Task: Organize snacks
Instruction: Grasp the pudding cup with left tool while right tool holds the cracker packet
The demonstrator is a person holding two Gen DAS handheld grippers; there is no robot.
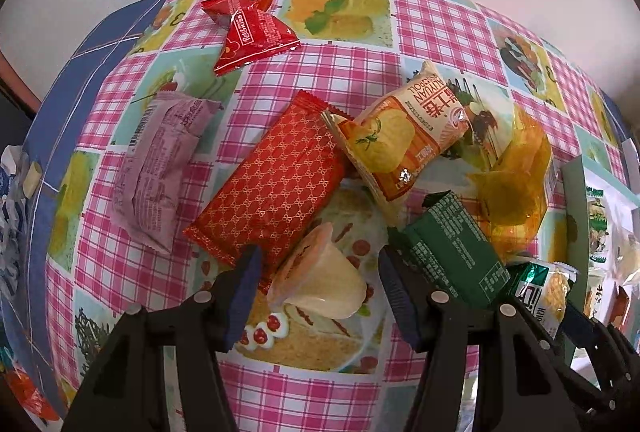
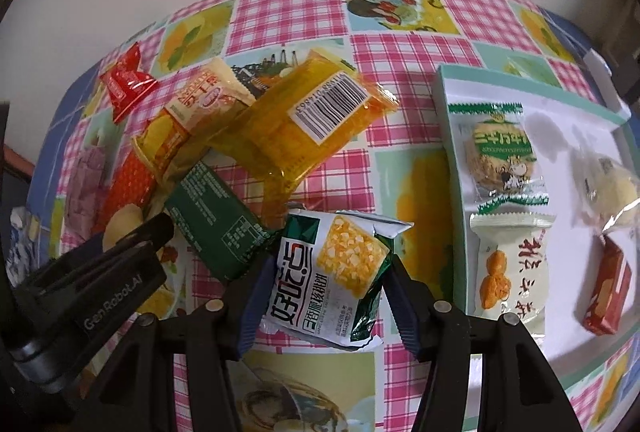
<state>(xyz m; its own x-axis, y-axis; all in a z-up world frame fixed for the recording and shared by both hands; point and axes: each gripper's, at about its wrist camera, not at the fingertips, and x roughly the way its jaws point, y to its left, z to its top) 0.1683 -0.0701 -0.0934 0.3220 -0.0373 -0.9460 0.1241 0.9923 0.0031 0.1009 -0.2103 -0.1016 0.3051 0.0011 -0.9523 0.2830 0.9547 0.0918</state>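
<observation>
A pale jelly cup [image 1: 320, 280] lies on its side on the checked tablecloth between the fingers of my left gripper [image 1: 320, 292]. The gripper is open, and cloth shows between the cup and the right pad. My right gripper [image 2: 328, 296] is shut on a green and white walnut cake packet [image 2: 332, 272], both pads against its sides. That packet [image 1: 540, 288] also shows in the left wrist view at lower right. A white tray with a teal rim [image 2: 452, 152] lies right of it and holds several wrapped snacks.
A pile sits behind the grippers: a red patterned packet [image 1: 272, 188], an orange egg roll packet [image 1: 404, 136], a dark green packet [image 1: 452, 248] and a yellow clear packet [image 1: 516, 184]. A purple packet [image 1: 160, 168] and a red candy packet [image 1: 252, 28] lie apart at left. The table ends at a wall.
</observation>
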